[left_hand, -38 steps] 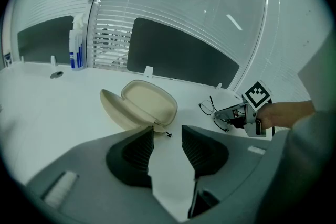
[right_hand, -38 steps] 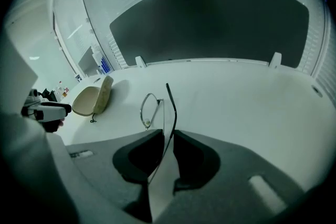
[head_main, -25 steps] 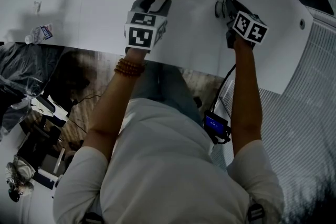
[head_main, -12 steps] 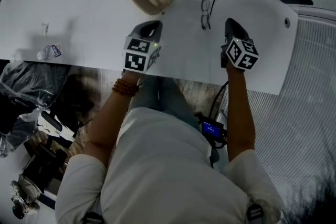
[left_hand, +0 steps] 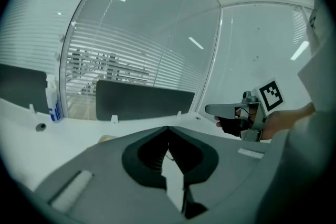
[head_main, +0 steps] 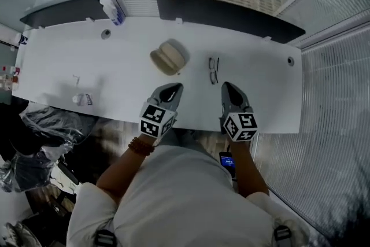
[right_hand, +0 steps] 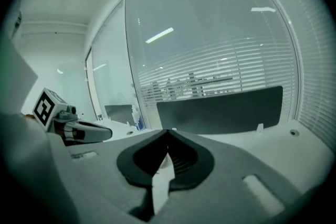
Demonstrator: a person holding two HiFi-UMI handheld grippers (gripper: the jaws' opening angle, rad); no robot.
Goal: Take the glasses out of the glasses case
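Observation:
The beige glasses case (head_main: 168, 57) lies open on the white table (head_main: 115, 66). The dark-framed glasses (head_main: 214, 70) lie folded on the tabletop to its right, outside the case. My left gripper (head_main: 173, 87) hovers above the table's near edge, short of the case, shut with nothing in it; in its own view the jaws (left_hand: 168, 129) meet at the tip. My right gripper (head_main: 227, 85) hangs just short of the glasses, also shut and empty (right_hand: 168, 132). Each gripper shows in the other's view: the right gripper (left_hand: 233, 110) and the left gripper (right_hand: 79, 131).
A dark partition panel (head_main: 231, 14) runs along the table's far edge, with a spray bottle (head_main: 113, 10) at its left end. A small plastic bottle (head_main: 82, 99) lies at the near left. Glass walls with blinds stand behind. Plastic bags (head_main: 34, 142) sit on the floor at left.
Both grippers have risen and drawn back towards the table's near edge, the left away from the case and the right away from the glasses. The head view now takes in the whole table.

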